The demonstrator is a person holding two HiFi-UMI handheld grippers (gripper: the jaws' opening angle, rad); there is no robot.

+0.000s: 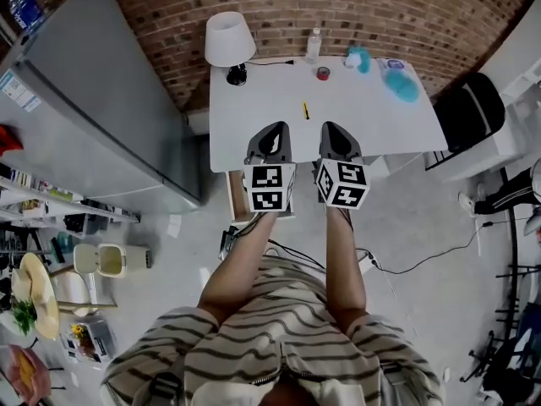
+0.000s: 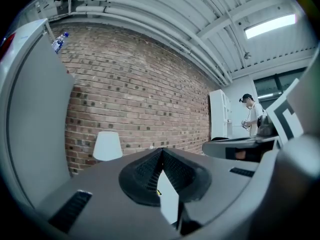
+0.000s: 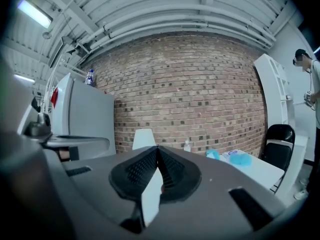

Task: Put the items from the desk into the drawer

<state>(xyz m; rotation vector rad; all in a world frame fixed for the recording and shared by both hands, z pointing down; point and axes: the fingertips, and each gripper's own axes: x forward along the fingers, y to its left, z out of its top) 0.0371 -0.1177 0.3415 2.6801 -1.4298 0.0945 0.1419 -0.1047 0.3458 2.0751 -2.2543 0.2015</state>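
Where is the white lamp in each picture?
Head view: lamp at the top, on the far left corner of the desk.
Left gripper view: lamp at lower left.
Right gripper view: lamp low, just left of centre.
Shared landmark: the brick wall behind the lamp.

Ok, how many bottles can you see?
2: a clear bottle at the back of the desk, and a blue bottle on the fridge. More may hide in the shelf clutter.
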